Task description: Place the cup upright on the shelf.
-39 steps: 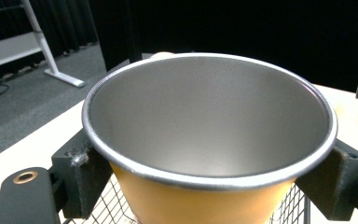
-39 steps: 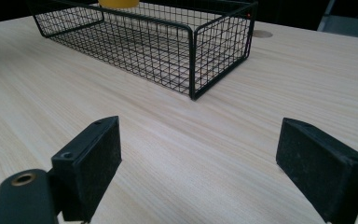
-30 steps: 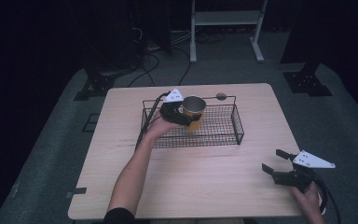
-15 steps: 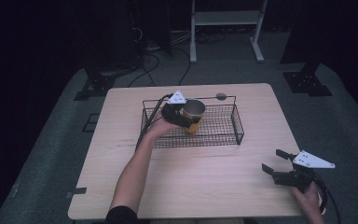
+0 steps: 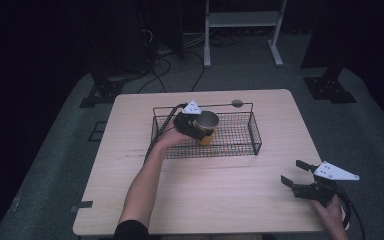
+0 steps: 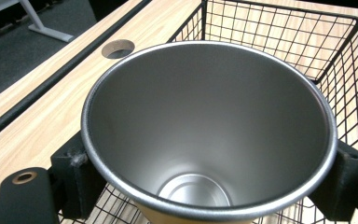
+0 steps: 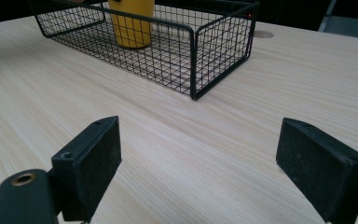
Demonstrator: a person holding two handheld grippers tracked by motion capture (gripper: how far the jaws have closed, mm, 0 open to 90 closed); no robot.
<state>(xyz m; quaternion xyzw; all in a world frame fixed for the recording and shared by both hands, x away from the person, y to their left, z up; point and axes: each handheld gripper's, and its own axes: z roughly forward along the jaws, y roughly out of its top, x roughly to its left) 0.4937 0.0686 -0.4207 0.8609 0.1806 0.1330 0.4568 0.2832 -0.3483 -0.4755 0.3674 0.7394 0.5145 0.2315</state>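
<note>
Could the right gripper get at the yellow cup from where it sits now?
Probably not cleanly. The right gripper is open and idle near the table's front right corner, while the yellow cup stands inside the wire basket, whose side wall lies between them, and the left gripper already clamps the cup.

Black hand-held gripper (image 5: 300, 175) with a grey triangular plate, trailing cable.

The black wire basket (image 5: 252, 131) walls in the yellow steel-lined cup (image 5: 207, 125) from the sides; bare wooden table (image 5: 220, 195) lies open nearer the person.
</note>
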